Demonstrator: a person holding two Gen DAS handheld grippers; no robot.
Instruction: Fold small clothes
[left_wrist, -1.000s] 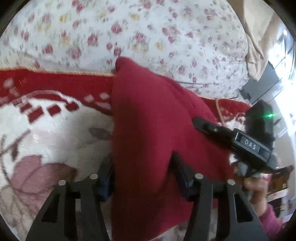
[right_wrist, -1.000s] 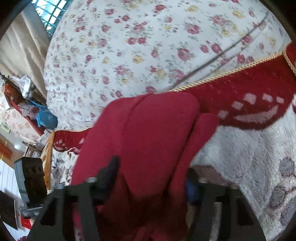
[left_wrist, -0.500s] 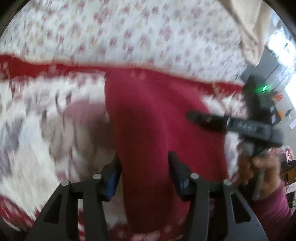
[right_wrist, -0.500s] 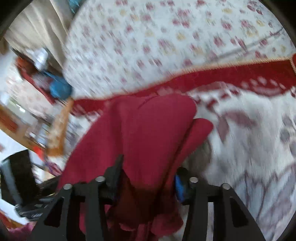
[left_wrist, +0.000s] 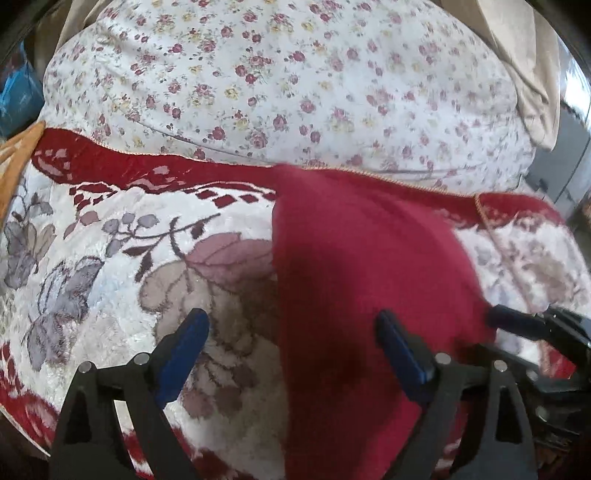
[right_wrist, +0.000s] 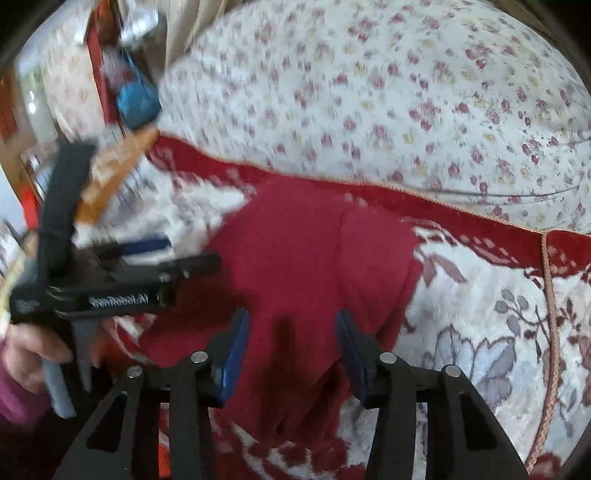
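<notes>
My left claw (left_wrist: 291, 350) stands released, my right claw (right_wrist: 291, 347) released too. The red garment (left_wrist: 369, 277) lies folded on the blanket (left_wrist: 110, 277) under both. Dragging either fingertip sideways could snag cloth and undo the fold.

You've got a plush blanket (left_wrist: 110, 280) under everything, white pile with grey and mauve leaves, a deep red border (left_wrist: 147, 168) and a thin gold cord (right_wrist: 461, 212) along its far edge. Past that cord swells a white floral sheet (left_wrist: 295, 74), dotted with small red and yellow roses. Flat on your blanket lies the red garment (left_wrist: 362, 266), its far end reaching over the red border and touching the cord line. From the right camera the same garment (right_wrist: 314, 251) shows a fold line down its middle, the blanket's leaf pattern (right_wrist: 491, 350) beside it. An orange cloth (left_wrist: 14, 162) sits at the blanket's left corner.
</notes>
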